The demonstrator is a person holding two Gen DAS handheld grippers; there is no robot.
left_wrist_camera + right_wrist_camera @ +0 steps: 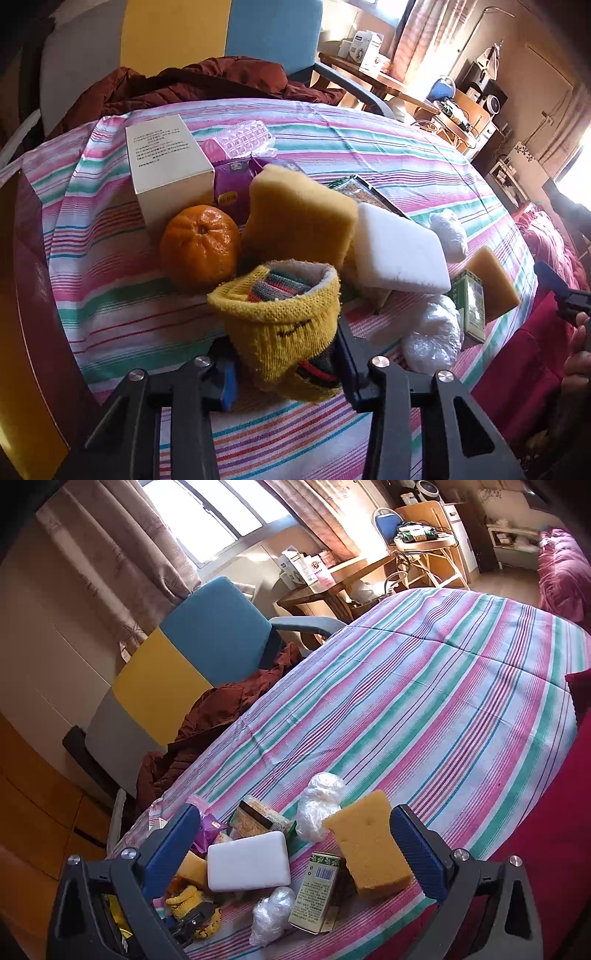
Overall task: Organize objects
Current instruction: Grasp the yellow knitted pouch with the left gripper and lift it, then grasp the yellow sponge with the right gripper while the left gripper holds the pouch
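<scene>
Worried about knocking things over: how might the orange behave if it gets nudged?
The orange is round and rests loose on the striped cloth, so it would probably roll. It looks firm, likely not fragile. The white box beside it might stop it.

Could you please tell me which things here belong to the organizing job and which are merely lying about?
Job: yellow sock in left hand-held gripper, orange, white box, yellow sponge, white foam block.
Lying about: brown jacket, chair.
</scene>
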